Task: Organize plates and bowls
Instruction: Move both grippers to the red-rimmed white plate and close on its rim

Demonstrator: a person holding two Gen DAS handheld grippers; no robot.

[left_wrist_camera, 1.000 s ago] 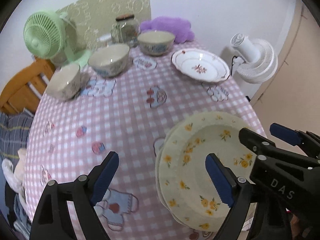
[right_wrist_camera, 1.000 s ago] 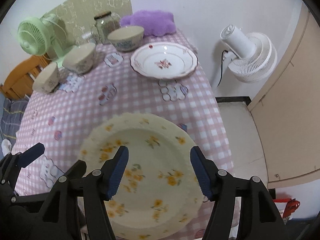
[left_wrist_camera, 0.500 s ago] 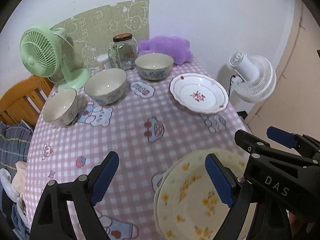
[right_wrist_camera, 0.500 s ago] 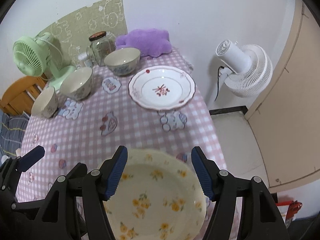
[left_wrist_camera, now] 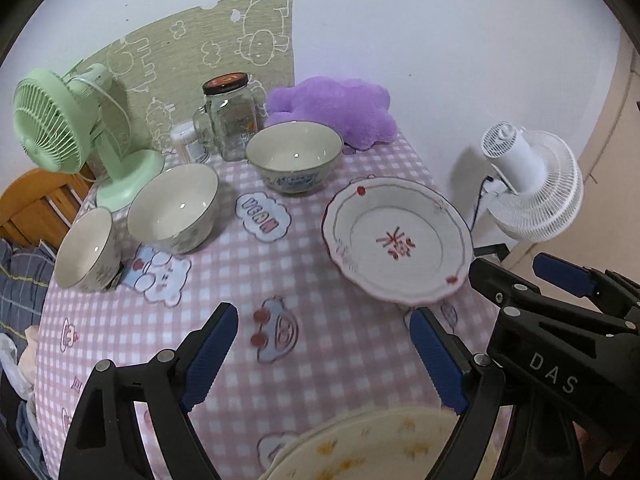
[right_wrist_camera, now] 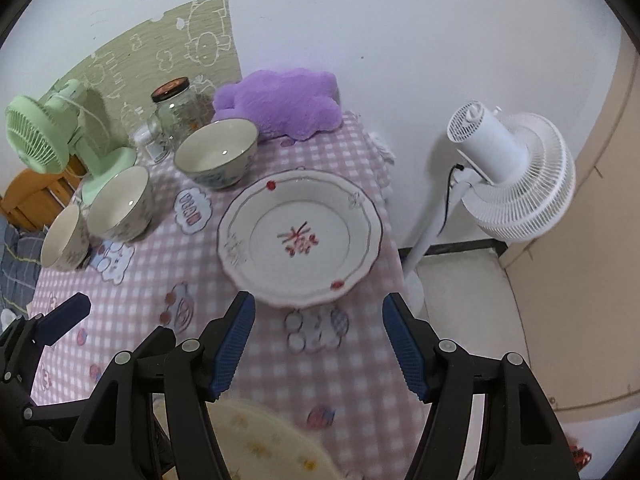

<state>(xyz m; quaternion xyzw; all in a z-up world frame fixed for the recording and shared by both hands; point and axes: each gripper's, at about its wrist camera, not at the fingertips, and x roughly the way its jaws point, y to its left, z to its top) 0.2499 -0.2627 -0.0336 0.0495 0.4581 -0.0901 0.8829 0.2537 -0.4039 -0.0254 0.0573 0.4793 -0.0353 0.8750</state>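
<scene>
A white plate with a red flower (left_wrist_camera: 398,242) (right_wrist_camera: 300,238) lies on the pink checked tablecloth (left_wrist_camera: 224,280) (right_wrist_camera: 132,300) at the right. Three bowls stand at the back left: one far (left_wrist_camera: 294,156) (right_wrist_camera: 216,152), one middle (left_wrist_camera: 172,206) (right_wrist_camera: 120,200), one tilted at the left (left_wrist_camera: 86,248) (right_wrist_camera: 64,238). A stack of yellow-flowered plates (left_wrist_camera: 372,446) (right_wrist_camera: 260,440) lies at the near edge below both grippers. My left gripper (left_wrist_camera: 324,354) is open and empty above the cloth. My right gripper (right_wrist_camera: 320,344) is open and empty just short of the white plate.
A green desk fan (left_wrist_camera: 60,132), a glass jar (left_wrist_camera: 232,114) and a purple plush cushion (left_wrist_camera: 336,108) stand along the back wall. A white standing fan (right_wrist_camera: 508,172) is off the table's right edge. A wooden chair (left_wrist_camera: 28,204) is at the left.
Both grippers have risen and moved away from the yellow-flowered plates, which now lie at the bottom edge of both views. The white plate is nearer. Both grippers stay open.
</scene>
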